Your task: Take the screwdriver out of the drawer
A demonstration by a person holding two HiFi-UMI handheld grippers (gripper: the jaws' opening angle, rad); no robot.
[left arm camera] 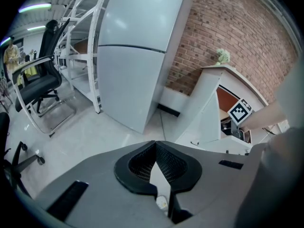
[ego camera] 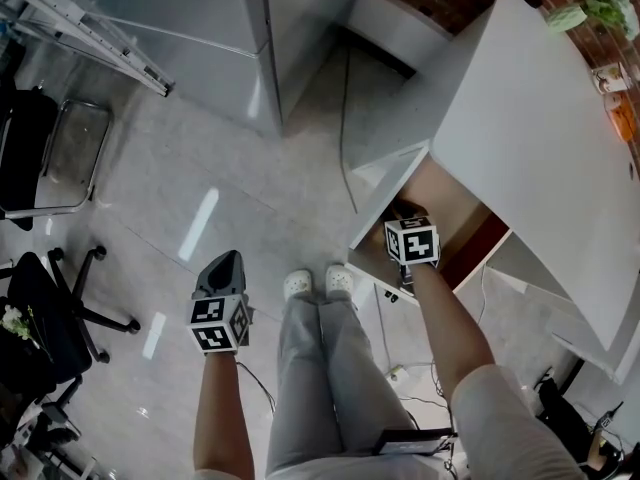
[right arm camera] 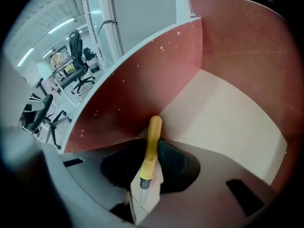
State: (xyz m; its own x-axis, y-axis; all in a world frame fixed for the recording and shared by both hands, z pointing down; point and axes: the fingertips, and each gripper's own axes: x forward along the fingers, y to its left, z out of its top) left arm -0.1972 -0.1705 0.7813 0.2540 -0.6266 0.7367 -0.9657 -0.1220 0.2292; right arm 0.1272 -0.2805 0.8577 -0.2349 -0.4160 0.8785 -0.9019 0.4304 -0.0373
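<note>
Both jaws of the right gripper (right arm camera: 153, 148) were clamped on the screwdriver (right arm camera: 149, 158), its yellow handle lying along the jaws, tip end toward the camera. Beyond it lay the drawer (right arm camera: 223, 122), so removal meant drawing straight back. Farther off, the left gripper (left arm camera: 154, 148) hung pinched together, empty.

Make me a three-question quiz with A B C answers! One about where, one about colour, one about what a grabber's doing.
1. Where does the right gripper reach? A into the drawer B under it C behind it
2. The screwdriver handle's colour? A blue B yellow C green
3. Jaws of the left gripper are: A wide apart B shut, empty C shut on the screwdriver
Answers: 1 A, drawer walls surround it. 2 B, handle looks yellow. 3 B, jaws meet, nothing between.
</note>
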